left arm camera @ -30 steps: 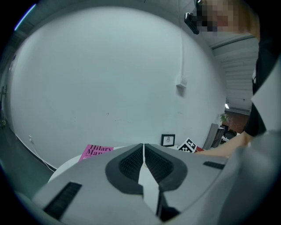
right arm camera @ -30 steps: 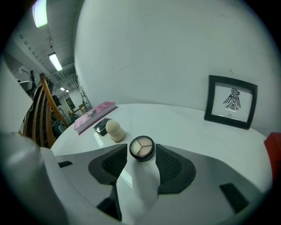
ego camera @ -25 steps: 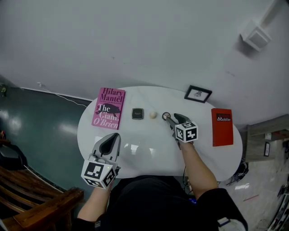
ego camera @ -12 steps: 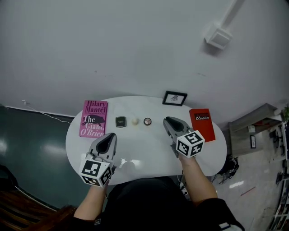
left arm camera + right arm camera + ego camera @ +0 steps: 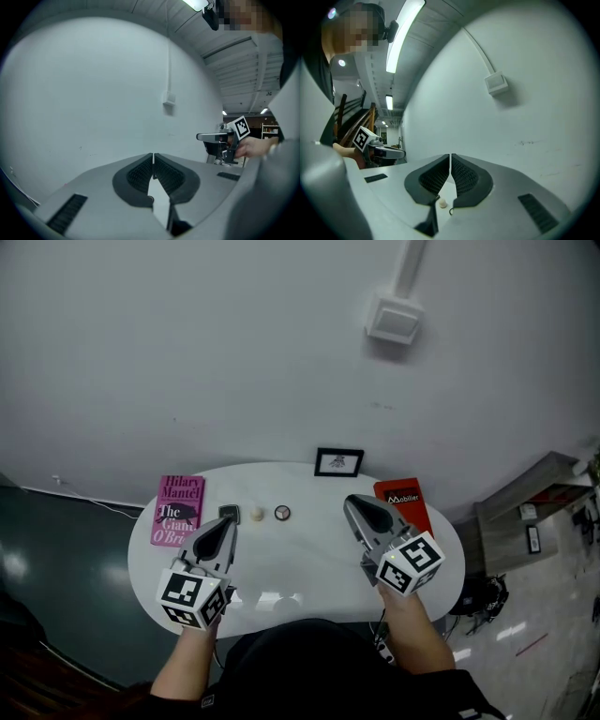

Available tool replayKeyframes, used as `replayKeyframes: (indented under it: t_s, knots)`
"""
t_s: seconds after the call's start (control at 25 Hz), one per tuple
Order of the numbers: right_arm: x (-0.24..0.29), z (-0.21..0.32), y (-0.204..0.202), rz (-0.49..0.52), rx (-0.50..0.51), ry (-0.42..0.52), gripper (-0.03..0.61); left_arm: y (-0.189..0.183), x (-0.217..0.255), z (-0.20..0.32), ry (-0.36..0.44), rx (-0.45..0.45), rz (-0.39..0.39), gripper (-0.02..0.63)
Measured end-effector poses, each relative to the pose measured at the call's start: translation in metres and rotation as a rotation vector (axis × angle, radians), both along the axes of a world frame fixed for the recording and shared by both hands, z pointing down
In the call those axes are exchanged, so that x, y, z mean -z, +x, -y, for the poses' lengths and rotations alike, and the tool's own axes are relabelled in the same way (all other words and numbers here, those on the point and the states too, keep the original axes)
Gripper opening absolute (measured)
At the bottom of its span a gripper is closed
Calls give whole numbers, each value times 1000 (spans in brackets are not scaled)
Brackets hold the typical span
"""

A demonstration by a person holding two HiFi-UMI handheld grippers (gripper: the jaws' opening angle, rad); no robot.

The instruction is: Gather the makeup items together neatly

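Observation:
Three makeup items lie in a row on the white round table (image 5: pixel 300 573): a dark square compact (image 5: pixel 228 513), a cream ball (image 5: pixel 257 514) and a small round compact (image 5: pixel 281 513). My left gripper (image 5: pixel 228 525) hovers over the table's left side, just in front of the square compact, jaws shut and empty (image 5: pixel 153 165). My right gripper (image 5: pixel 352 506) is raised to the right of the row; its jaws have just been closing and are shut with nothing between them (image 5: pixel 450 167). Below them the cream ball (image 5: pixel 442 203) shows.
A pink book (image 5: pixel 176 510) lies at the table's left edge and a red book (image 5: pixel 404 505) at the right. A small framed picture (image 5: pixel 338 462) stands at the back. A white wall with a box (image 5: pixel 394 321) rises behind.
The right gripper came away from the round compact, which now lies beside the ball, and rose to the right with its jaws shutting. The left gripper lifted too.

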State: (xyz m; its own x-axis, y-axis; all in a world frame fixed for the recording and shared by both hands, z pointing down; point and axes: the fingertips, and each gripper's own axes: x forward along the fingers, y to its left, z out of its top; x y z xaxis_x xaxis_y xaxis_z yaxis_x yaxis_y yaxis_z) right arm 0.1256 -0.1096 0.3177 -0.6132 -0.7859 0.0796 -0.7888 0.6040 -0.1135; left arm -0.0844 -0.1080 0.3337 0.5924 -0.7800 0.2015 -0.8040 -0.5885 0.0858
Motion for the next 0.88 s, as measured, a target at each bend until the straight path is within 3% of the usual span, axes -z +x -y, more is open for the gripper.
replayKeyframes:
  t_s: [0.32, 0.52, 0.88]
  knots:
    - [51, -14, 37, 37, 29, 132, 35, 33, 62, 11, 67, 60, -99, 21]
    - [68, -14, 44, 31, 21, 179, 35, 35, 85, 19, 127, 63, -69, 21]
    - [62, -10, 41, 29, 11, 165, 34, 22, 78, 21, 120, 88, -16, 21]
